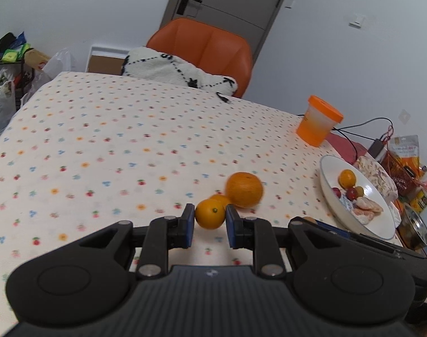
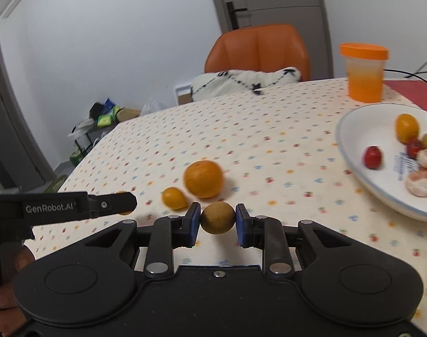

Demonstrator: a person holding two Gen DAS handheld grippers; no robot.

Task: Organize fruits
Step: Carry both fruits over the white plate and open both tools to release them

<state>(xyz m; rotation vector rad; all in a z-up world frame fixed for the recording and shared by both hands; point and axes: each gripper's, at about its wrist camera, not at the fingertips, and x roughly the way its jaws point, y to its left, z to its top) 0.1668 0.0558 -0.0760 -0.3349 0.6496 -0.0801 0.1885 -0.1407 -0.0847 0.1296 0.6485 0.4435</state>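
Fruits lie in three places: some on the worktop (image 1: 101, 129), some in a white shallow plate with a blue rim (image 2: 353, 151), and one in each tool. The left tool (image 1: 210, 219) is closed on a small round orange citrus fruit (image 1: 210, 217), its blue pads pressing on both sides. The right tool (image 2: 217, 219) grips a small brownish round fruit (image 2: 217, 218) in the same way; what kind of fruit it is I cannot tell.

Behind the small citrus, a second small orange fruit (image 2: 174, 197) is half hidden in the left view, and just beside it sits a large round orange (image 1: 244, 189), blurred in both views. In the right view the left tool enters from the left edge, and the fruit it holds is nearly covered by its black finger. Part of a hand (image 2: 5, 289) shows at the lower left corner, cut off.

The plate is cut off by the right edge in the right view. It holds a small orange fruit, small red ones, a greenish one and peeled pale segments; printed blue marks on its bottom are too blurred to read.

The worktop wears a cream cloth with small coloured flowers. An orange plastic jar with an orange lid (image 1: 318, 120) stands near the far right corner. Behind are an orange leather chair (image 1: 202, 45) with a white fluffy cushion with black dashed lines (image 1: 179, 70), a grey door, white walls, and bags on a rack at the left.
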